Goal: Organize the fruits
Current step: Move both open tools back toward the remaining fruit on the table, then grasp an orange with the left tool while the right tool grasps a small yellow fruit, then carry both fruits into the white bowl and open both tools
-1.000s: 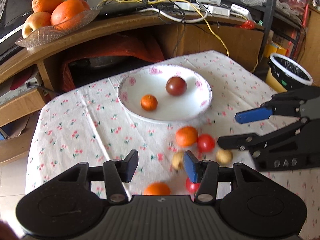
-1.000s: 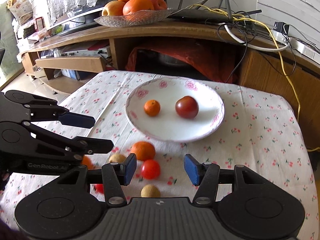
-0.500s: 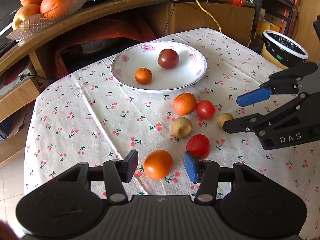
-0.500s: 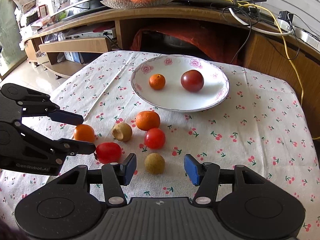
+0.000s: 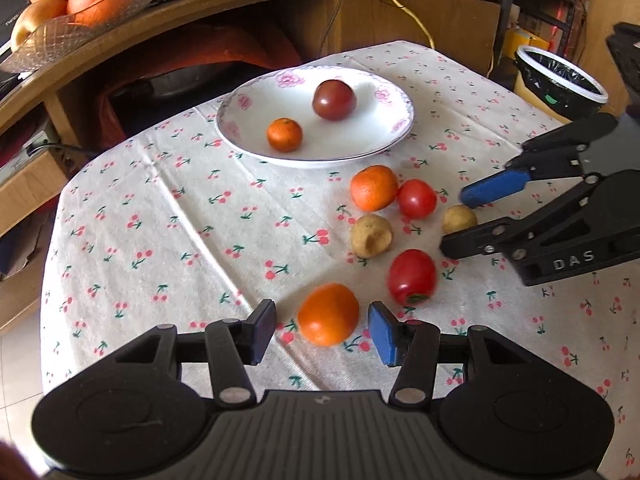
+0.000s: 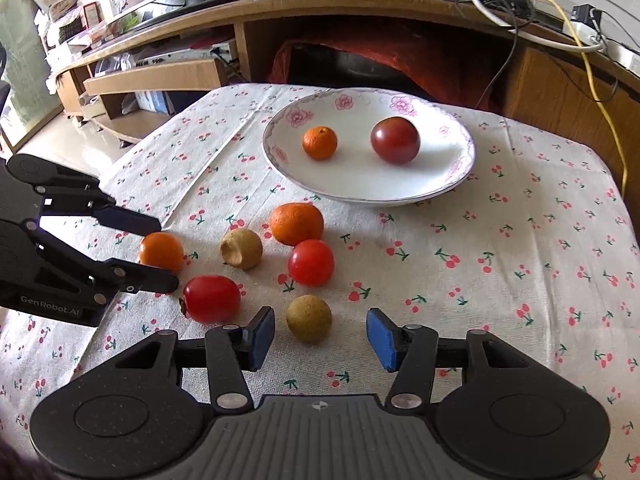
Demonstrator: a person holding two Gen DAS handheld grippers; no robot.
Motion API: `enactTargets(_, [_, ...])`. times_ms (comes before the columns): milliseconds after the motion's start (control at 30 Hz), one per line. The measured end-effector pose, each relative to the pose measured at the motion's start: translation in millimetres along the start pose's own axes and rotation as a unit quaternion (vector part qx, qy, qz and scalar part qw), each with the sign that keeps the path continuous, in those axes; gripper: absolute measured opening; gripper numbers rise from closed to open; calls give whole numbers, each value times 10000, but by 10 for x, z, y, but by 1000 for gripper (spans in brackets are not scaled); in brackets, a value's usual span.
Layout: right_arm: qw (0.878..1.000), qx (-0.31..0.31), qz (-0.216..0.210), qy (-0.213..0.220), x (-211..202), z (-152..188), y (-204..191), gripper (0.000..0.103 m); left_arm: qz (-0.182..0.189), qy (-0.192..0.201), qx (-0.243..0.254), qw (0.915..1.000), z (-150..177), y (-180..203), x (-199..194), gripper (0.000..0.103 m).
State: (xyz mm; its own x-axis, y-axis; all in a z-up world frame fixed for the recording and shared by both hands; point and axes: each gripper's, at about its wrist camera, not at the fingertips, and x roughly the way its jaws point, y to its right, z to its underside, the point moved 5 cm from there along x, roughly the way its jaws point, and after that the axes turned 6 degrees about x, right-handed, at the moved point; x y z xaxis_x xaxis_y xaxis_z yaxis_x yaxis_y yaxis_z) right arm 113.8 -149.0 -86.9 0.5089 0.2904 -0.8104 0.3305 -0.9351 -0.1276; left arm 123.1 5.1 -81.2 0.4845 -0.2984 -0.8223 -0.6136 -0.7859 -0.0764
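table cloth with white plate at 12 o'clock, already holding a dark tomato and small tangerine. six fruits loose at 6 o'clock of the plate. both claws have dropped lower over the last second. left gripper spread wide, now bracketing the near orange, not touching yet. right gripper also spread, with the small brown fruit between its fingers, nearer the left one. means: two picks lined up at once, closing looks next, then carry to plate.
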Motion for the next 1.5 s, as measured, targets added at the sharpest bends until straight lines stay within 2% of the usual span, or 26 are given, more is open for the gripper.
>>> enactTargets(133, [9999, -114, -37, 14, 27, -22, -33, 38, -4, 16, -7, 10000, -1, 4, 2, 57])
enactTargets(333, [9997, -218, 66, 29, 31, -18, -39, 27, -12, 32, -134, 9999, -11, 23, 12, 45])
enactTargets(400, [9997, -230, 41, 8, 24, -16, -41, 20, -39, 9, -174, 9998, -24, 31, 23, 43])
enactTargets(467, [9996, -270, 62, -8, 25, -17, -58, 20, -95, -8, -140, 9999, -40, 50, 30, 40])
enactTargets(867, [9996, -261, 122, -7, 7, -40, -42, 19, -185, 77, -203, 9996, -104, -19, -17, 40])
enactTargets(1500, [9987, -176, 189, 450, -146, -318, -5, 19, -300, 507, -75, 9982, -521, 10, -62, 40])
